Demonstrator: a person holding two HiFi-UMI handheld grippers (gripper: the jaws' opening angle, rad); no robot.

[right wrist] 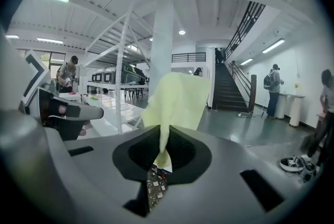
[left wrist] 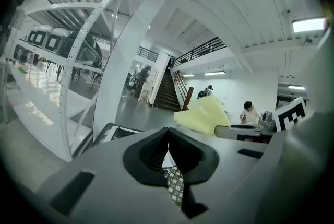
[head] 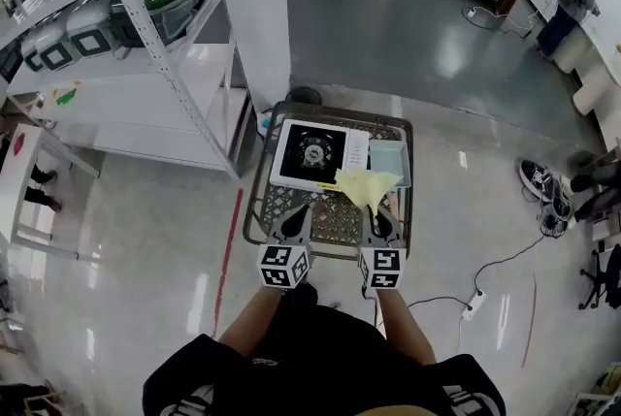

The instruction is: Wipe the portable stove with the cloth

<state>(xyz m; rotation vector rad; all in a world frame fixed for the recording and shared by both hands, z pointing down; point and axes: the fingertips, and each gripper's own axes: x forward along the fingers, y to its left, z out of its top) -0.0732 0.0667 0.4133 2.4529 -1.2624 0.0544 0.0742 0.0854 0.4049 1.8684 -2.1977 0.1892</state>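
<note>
Cloth (head: 367,186), pale yellow, is pinched between the fingers of my right gripper (head: 380,225). Only a narrow fold sits in the clamp, and the rest fans up and forward in the air. The left gripper (head: 296,220) has its fingers pressed together with nothing between them. It hovers beside the right one over the near end of the wire cart (head: 254,210).

The portable stove (head: 315,152) lies flat in the far left part of that cart, burner in the middle of its white top. A pale blue tray (head: 389,162) sits just to its right. In the head view the cloth's free edge overlaps the stove's near right corner, but I cannot tell whether it touches.

My worries from here:
- With so little cloth in the grip, dragging it across the top may pull it out.
- The raised burner ring looks likely to snag a loose corner.
- Nothing steadies the stove, so a firm wipe could shove it along the mesh or into the tray.
- Pressing hard might also nudge the cart itself.
</note>
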